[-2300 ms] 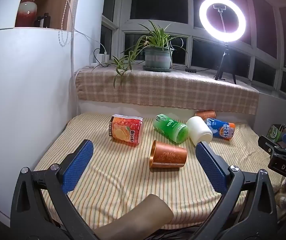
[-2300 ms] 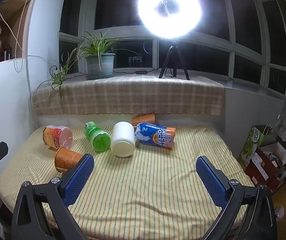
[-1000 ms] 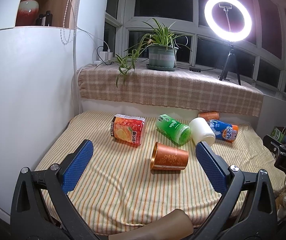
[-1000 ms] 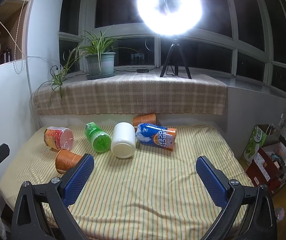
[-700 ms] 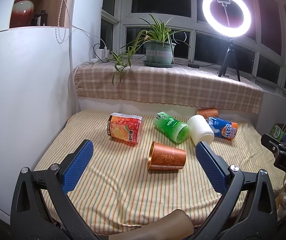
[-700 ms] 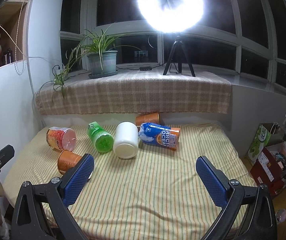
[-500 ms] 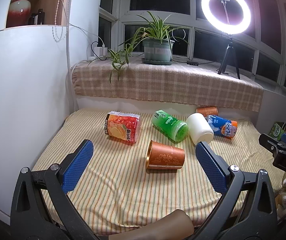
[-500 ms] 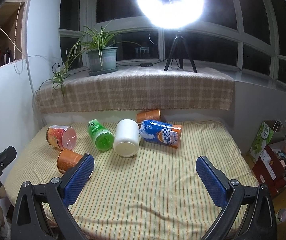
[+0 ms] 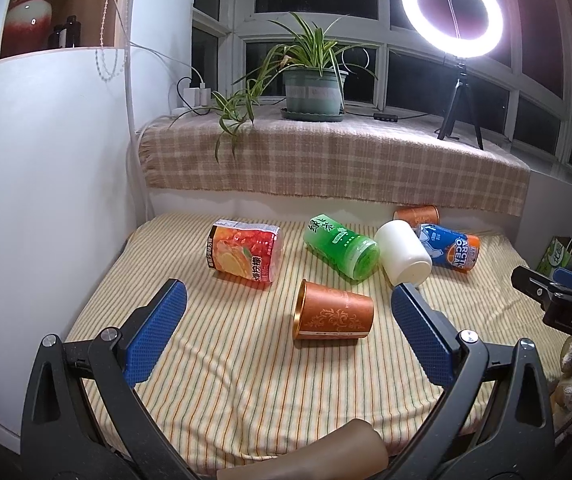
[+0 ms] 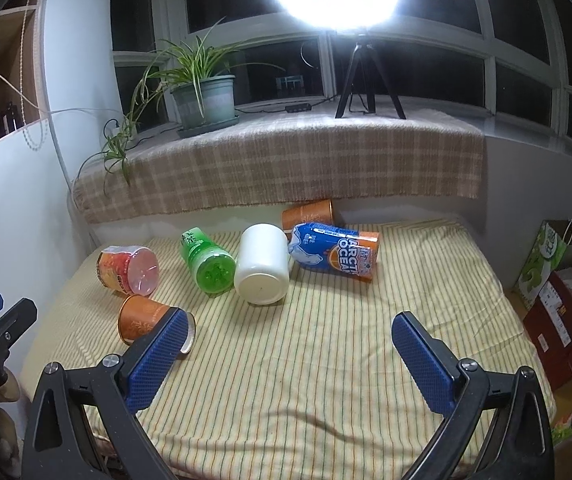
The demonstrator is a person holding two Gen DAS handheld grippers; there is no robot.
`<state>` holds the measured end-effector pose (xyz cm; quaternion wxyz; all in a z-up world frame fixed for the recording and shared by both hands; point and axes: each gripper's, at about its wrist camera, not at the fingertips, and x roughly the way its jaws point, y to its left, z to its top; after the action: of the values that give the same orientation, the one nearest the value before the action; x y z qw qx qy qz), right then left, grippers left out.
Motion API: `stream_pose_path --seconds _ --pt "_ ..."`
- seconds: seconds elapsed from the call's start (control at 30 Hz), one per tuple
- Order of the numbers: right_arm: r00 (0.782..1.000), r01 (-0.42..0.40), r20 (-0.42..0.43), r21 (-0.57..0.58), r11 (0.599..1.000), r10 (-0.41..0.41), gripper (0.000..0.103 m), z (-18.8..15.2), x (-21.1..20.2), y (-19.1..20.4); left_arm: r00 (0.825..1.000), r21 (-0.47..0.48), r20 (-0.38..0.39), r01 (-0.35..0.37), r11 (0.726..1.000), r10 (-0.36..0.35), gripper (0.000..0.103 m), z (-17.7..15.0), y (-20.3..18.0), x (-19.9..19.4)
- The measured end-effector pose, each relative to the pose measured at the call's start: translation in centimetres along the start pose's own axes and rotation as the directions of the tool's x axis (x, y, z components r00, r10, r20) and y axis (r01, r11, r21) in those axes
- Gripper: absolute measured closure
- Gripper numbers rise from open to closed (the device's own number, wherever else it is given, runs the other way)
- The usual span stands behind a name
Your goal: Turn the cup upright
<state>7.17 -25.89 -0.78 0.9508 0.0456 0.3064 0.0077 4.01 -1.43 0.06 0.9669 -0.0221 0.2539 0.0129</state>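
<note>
An orange patterned cup (image 9: 334, 312) lies on its side on the striped cloth, its gold-rimmed mouth to the left. In the right wrist view the same cup (image 10: 142, 318) lies at the left, partly behind my left finger. My left gripper (image 9: 286, 334) is open and empty, with the cup just ahead between its blue pads. My right gripper (image 10: 286, 360) is open and empty above the cloth's middle. A second orange cup (image 9: 416, 214) lies on its side at the back by the wall.
A red-orange can (image 9: 244, 254), a green bottle (image 9: 342, 250), a white jar (image 9: 404, 252) and a blue can (image 9: 450, 246) lie on the cloth behind the cup. A white wall stands at the left. Boxes (image 10: 558, 276) sit past the right edge.
Both grippers have drifted slightly toward the objects, which look a little larger. Nothing on the cloth has moved, and both grippers stay open.
</note>
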Motion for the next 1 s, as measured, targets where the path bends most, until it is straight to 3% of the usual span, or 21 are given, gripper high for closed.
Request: stream_pose_path --seconds 0.5,1.0 --pt "0.999 -0.021 -0.036 0.021 1.0 0.022 0.0 0.6 1.5 -0.5 1.0 0.011 -0.005 0.003 1.0 -0.003 0.0 0.0 -0.4 0.7" --pt "0.986 -0.086 -0.138 0.031 0.996 0.089 0.0 2.2 6.4 -1.2 0.999 0.0 -0.039 -0.004 1.0 0.004 0.0 -0.2 0.6 1.7"
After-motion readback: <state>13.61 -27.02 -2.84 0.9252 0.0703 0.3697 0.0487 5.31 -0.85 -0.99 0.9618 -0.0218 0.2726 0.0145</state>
